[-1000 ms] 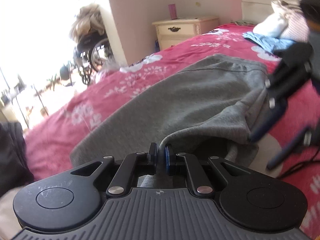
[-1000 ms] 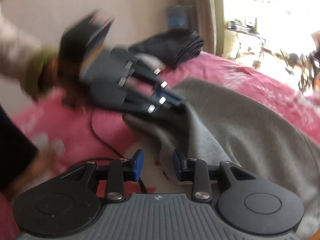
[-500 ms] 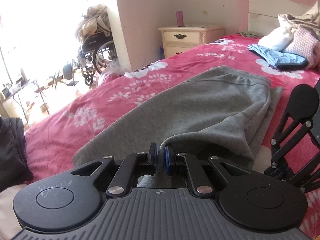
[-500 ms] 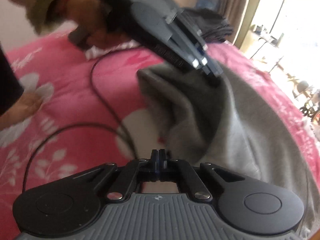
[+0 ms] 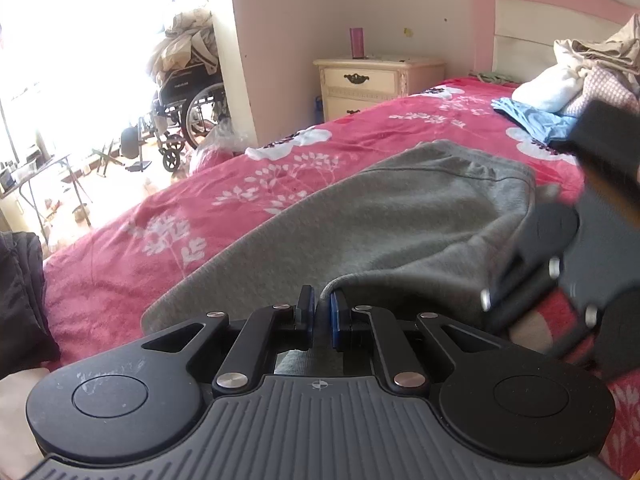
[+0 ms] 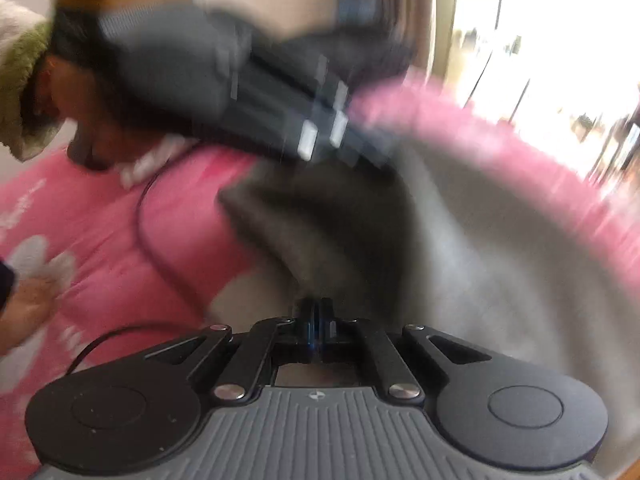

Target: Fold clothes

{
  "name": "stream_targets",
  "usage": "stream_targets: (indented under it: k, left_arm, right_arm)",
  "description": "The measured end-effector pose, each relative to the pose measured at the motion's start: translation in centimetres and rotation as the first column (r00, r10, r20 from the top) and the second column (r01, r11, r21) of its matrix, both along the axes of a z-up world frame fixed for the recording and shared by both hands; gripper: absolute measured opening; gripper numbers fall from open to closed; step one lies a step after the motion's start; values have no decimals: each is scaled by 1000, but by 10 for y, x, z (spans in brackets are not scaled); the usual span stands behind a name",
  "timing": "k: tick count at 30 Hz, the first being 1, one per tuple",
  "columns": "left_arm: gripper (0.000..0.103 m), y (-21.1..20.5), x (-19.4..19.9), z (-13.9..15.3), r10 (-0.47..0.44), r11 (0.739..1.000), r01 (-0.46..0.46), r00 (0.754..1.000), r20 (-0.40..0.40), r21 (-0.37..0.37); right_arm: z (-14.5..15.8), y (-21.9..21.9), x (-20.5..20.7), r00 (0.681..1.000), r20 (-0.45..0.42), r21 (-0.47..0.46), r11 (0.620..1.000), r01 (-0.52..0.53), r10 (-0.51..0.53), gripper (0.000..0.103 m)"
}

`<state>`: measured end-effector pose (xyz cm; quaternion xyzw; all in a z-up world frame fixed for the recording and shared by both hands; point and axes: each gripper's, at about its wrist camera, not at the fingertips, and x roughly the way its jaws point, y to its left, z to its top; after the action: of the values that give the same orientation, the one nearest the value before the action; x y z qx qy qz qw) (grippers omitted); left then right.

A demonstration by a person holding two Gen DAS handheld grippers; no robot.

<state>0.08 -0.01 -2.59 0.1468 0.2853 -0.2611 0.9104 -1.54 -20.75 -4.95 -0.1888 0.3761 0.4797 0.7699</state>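
A grey garment (image 5: 400,216) lies spread on the pink flowered bedcover (image 5: 160,220). My left gripper (image 5: 320,308) is shut on a raised fold at its near edge, with cloth showing between the blue pads. In the right wrist view, which is blurred, my right gripper (image 6: 319,316) has its jaws pressed together right at the edge of the grey garment (image 6: 480,240). Whether cloth is pinched there I cannot tell. The left gripper (image 6: 360,152) reaches in from the upper left onto the fold. The right gripper (image 5: 492,300) shows blurred at the right of the left wrist view.
A black cable (image 6: 148,220) loops over the bedcover (image 6: 180,208) near a bare hand (image 6: 24,312). Piled clothes (image 5: 580,76) and a blue garment (image 5: 532,120) lie by the headboard. A nightstand (image 5: 376,84), a wheelchair (image 5: 188,112) and dark fabric (image 5: 20,292) stand beyond.
The right gripper's jaws closed from apart to together, and it sank toward the grey garment's edge. The left gripper kept its hold and stayed in place.
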Motion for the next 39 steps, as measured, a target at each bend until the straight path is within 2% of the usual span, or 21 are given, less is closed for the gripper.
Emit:
stream_targets:
  k: [2,4,7,11,14,17,18,19,21,24,27,31,32,34,37,39]
  left_arm:
    - [8,1,0,0,0,1000,0,1000,0,-3]
    - [8,2,1,0,0,1000,0,1000,-2,-7]
    - [8,3,0,0,-4,1000,4,1000,-1,-10]
    - [8,3,-3,1,-10,1000,10,1000,4,-8]
    - [8,3,-5,1,-14,1000,14,1000,5,-7]
    - [8,2,-6,-1,-18,1000,18,1000,0,-5]
    - [8,2,-6,-2,-21,1000,21,1000,-2,-3]
    - [8,2,-6,-3,-24,1000,24,1000,-8,-4]
    - [8,3,-7,-4,-32,999,31,999,-20,-8]
    - [11,5,-9,-5,-39,999,39,998,-44,-14]
    - [29,12,-18,-1,-23,1000,23,998,-52,-15]
    - [29,21,-39,6,-40,999,39,998,-46,-17]
    - [29,19,-45,7,-66,998,66,997,-47,-14]
    - [29,13,-56,6,-124,992,123,991,-51,-7]
    - [29,-4,-60,-9,-175,982,180,982,-69,59]
    - [29,-13,-53,-21,-191,977,200,975,-113,74]
  right_arm:
    - [-1,0,-12,999,-19,19,999,-42,42,1]
    - [3,-2,-21,999,17,30,999,-41,40,1]
    - [20,-10,-18,998,62,102,994,26,-32,1]
    - [32,-13,-4,988,77,198,973,116,-133,1]
    - [20,-5,4,985,70,162,976,147,-160,1]
    - [-3,1,8,992,-28,105,987,122,-119,1]
    - [-12,3,5,993,-45,90,990,109,-105,2]
    - [-16,5,1,995,-26,89,991,99,-97,2]
    - [-15,4,-3,996,-1,95,991,90,-91,1]
    - [-8,-4,5,988,-43,122,981,151,-147,2]
    - [-5,-15,13,974,-70,141,965,224,-215,3]
    - [-3,-28,23,950,-113,162,938,306,-290,10]
    - [-1,-32,25,944,-124,169,931,324,-306,14]
    - [1,-39,29,932,-147,182,917,354,-331,15]
    - [3,-44,33,924,-157,192,907,375,-349,15]
    - [6,-46,32,921,-151,198,902,383,-358,15]
